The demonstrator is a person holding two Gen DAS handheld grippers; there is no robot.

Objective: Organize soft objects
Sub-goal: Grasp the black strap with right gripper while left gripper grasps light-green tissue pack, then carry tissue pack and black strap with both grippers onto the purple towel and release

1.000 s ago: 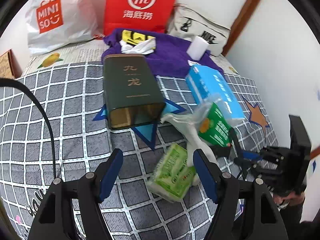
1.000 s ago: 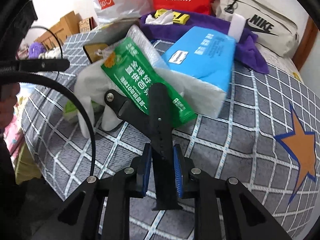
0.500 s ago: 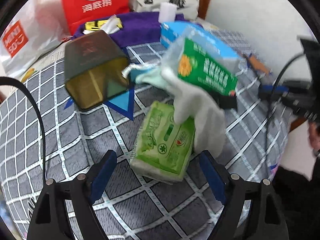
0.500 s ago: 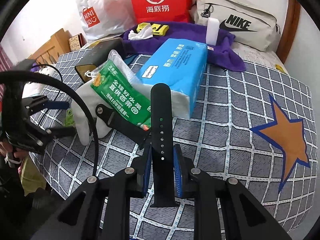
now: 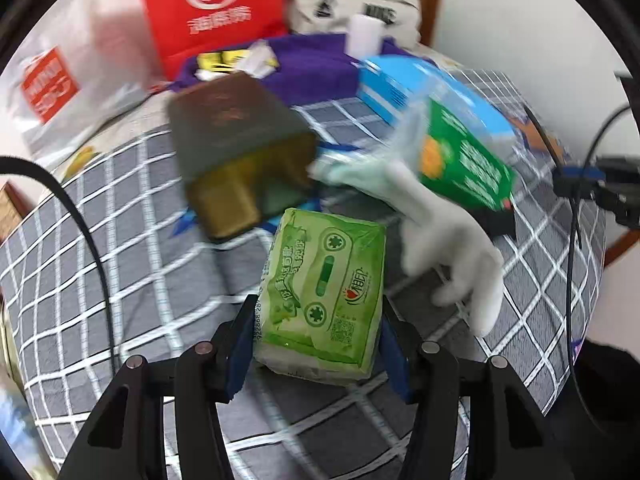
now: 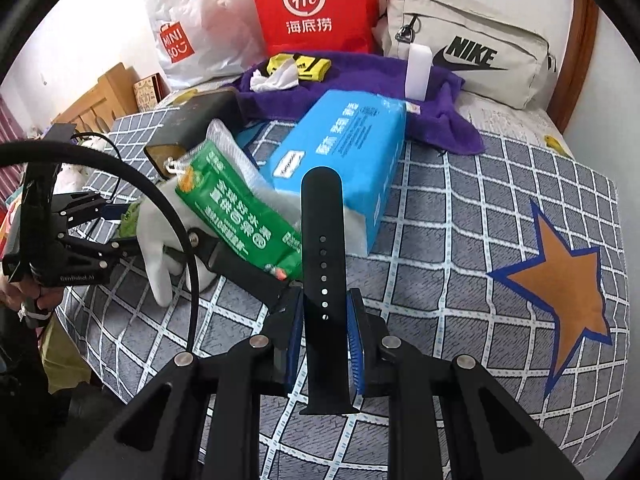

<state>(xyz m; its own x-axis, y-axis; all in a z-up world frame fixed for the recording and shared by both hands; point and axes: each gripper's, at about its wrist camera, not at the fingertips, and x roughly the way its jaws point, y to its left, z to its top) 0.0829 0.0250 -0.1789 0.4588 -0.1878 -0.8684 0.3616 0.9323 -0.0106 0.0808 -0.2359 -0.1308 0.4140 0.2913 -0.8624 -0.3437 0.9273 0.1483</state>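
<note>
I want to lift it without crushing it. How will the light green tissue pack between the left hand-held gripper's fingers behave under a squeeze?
The green tissue pack looks soft: its wrapper is wrinkled, so it will probably dent rather than resist. The glossy film may be slippery. It is likely light for its size. The left hand-held gripper, whose jaws have just been closing, flanks its near end.

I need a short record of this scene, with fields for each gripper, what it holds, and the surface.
left gripper: fingers just closing around the green tissue pack
right gripper: shut on the black watch strap
surface: grey checked bedcover
nearby: white glove, blue tissue pack, dark tin
</note>
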